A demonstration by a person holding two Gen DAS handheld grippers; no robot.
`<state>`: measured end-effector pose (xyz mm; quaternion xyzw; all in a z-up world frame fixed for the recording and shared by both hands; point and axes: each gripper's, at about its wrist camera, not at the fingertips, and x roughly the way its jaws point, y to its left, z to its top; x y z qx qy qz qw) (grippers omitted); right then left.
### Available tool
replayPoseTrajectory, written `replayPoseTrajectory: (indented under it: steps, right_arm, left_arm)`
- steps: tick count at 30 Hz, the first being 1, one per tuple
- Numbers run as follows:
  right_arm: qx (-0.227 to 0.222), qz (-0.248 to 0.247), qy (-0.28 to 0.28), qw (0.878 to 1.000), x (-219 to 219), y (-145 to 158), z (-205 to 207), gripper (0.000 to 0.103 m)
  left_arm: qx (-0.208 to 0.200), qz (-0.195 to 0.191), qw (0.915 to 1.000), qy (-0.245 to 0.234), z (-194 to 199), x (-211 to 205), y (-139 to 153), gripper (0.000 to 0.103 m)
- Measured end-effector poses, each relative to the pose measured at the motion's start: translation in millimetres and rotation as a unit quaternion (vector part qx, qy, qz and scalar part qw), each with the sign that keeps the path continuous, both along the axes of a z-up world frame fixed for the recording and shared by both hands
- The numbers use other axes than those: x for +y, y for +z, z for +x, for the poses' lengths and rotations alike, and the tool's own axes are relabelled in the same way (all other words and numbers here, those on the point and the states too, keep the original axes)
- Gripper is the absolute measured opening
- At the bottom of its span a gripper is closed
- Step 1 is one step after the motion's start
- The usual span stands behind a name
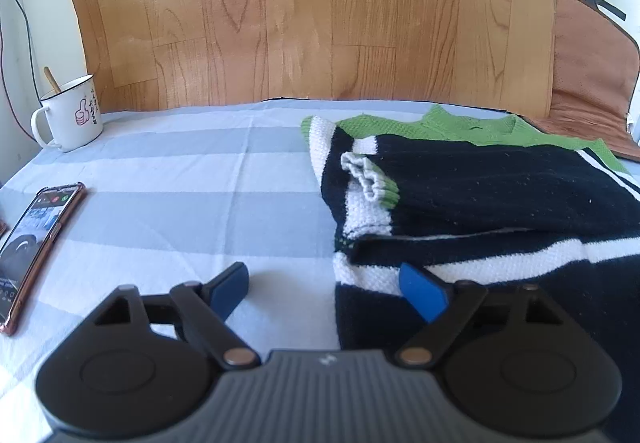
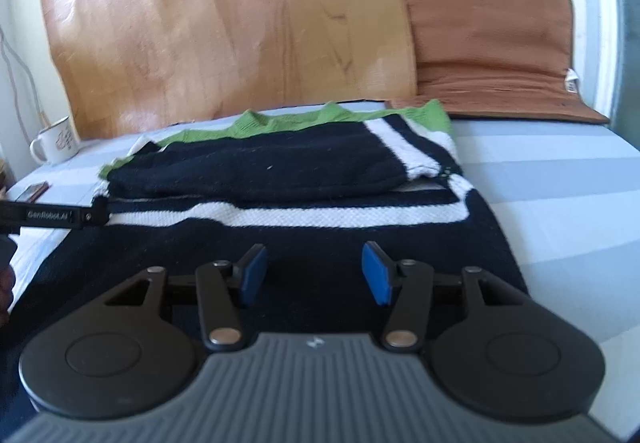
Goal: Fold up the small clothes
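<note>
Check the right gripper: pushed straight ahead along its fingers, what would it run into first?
Most likely the sweater itself. The right gripper stands open just above the black lower panel, angled downward, so its fingertips would probably meet that knit before the white stripe; exact height is unclear.

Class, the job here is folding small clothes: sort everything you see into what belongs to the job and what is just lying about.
Belongs to the job:
- knitted sweater
- left gripper, open
- right gripper, open

Just lying about:
- enamel mug with a stick in it
- phone
- brown pad
- wood-pattern sheet
</note>
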<state>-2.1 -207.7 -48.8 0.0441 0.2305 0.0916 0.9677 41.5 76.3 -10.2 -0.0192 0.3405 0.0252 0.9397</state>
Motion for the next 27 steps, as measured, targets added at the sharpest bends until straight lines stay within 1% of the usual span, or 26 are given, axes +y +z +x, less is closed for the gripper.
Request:
replayPoseTrajectory:
  steps: [4,10,14,16,18,20,22,24,25,27]
  right_arm:
    - [-0.004,0.025,-0.028,0.999,-9.1,-0.1,-2.9,0.058]
    - [-0.006,0.042,-0.059,0.997,-16.5,1.2,-7.7,0.06]
    - [0.004,0.059,-0.046,0.997,-32.0,5.0,-32.0,0.06]
    - [0.012,0.07,-0.031,0.997,-46.7,7.0,-52.1,0.06]
    - [0.017,0.087,-0.019,0.996,-69.3,7.3,-79.2,0.06]
    - [0.03,0.103,-0.013,0.994,-91.6,3.7,-106.6,0.06]
    - [0.047,0.128,-0.003,0.991,-111.1,-2.5,-130.3,0.059]
    - [0.056,0.144,-0.005,0.988,-122.8,-8.8,-151.0,0.059]
    - [0.062,0.149,-0.003,0.987,-126.3,-12.0,-158.6,0.06]
    - [0.064,0.16,0.006,0.985,-129.5,-18.4,-171.6,0.059]
  left_arm:
    - [0.001,0.001,1.0,0.003,-0.1,0.4,0.3,0.088]
    - [0.0,0.005,1.0,0.004,-0.3,-0.8,0.5,0.088]
    - [0.002,0.003,1.0,0.003,-4.4,2.0,0.6,0.089]
    - [0.004,0.004,1.0,-0.005,-17.6,4.0,1.1,0.089]
    - [0.011,-0.016,0.9993,-0.033,-42.8,11.3,3.5,0.088]
    - [0.013,-0.054,0.9959,-0.072,-78.2,24.5,6.8,0.088]
    - [0.016,-0.082,0.9908,-0.106,-115.9,37.5,9.5,0.088]
    - [0.028,-0.118,0.9832,-0.136,-151.9,49.7,11.1,0.088]
    - [0.037,-0.138,0.9789,-0.147,-168.8,54.7,11.4,0.086]
    - [0.051,-0.16,0.9736,-0.155,-193.1,58.6,12.6,0.083]
